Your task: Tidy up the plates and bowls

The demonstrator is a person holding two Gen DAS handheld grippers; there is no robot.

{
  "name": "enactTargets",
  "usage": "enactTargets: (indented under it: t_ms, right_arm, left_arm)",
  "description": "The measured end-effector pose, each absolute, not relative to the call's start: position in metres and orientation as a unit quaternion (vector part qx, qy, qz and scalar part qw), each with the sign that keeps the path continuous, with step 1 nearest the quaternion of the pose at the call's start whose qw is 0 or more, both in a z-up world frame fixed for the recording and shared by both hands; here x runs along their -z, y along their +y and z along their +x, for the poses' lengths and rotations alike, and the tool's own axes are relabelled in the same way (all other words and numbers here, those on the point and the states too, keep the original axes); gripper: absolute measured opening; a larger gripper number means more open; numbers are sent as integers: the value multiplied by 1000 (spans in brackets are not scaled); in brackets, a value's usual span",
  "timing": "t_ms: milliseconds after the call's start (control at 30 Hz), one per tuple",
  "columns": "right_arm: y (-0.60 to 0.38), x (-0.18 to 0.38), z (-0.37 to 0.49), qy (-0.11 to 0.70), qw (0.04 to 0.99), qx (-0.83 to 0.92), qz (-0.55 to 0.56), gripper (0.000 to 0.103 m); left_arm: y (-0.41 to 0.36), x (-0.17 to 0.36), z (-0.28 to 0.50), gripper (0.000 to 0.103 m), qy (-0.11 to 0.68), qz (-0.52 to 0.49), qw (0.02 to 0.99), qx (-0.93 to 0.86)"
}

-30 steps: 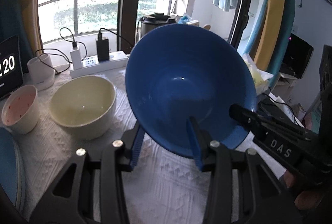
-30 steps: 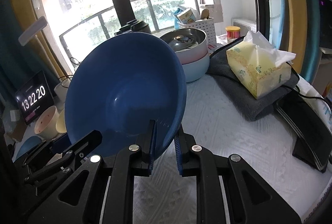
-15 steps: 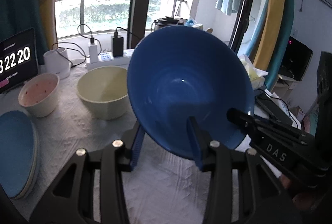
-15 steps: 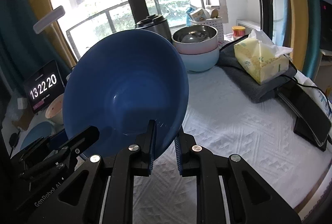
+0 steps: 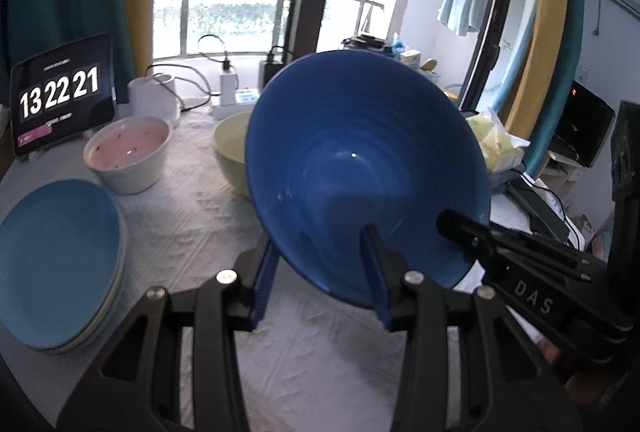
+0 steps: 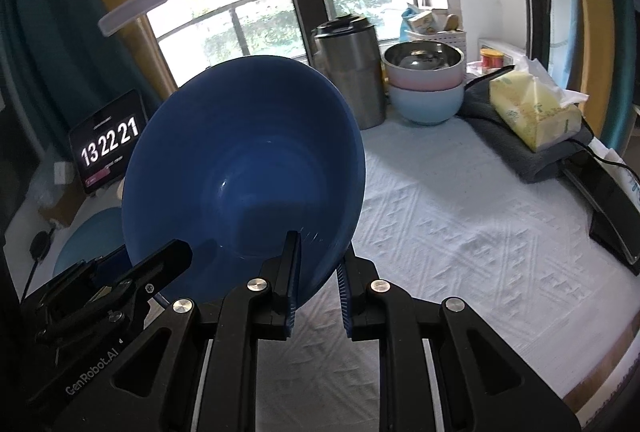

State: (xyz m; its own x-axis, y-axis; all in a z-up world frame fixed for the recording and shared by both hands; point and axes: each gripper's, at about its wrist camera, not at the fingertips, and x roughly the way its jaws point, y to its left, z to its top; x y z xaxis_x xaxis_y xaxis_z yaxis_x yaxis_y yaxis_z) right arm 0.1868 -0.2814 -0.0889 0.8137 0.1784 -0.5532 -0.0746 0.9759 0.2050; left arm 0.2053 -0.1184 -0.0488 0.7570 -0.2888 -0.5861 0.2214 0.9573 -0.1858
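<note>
Carried leftward, blue bowl [image 5: 360, 168] gripped by both tongs — clock [image 5: 60, 92] reads "13 22 21" — "DAS", "GenRobot.AI".

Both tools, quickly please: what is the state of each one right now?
Left tool: closed on the rim of the dark blue bowl.
Right tool: closed on the same bowl's rim, from the other side.

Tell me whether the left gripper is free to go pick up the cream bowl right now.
Probably not: the left gripper is clamped on the dark blue bowl, which the right gripper also grips. That bowl hangs in front of the cream bowl.
</note>
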Motion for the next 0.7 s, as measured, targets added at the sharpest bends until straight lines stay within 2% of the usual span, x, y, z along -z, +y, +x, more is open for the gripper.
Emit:
enactTargets:
  t_ms: [700]
  right_arm:
    - [-220, 102, 167, 327, 937, -110, 51, 20]
  left_arm:
    - [-61, 58, 169, 42, 332, -79, 935, 96]
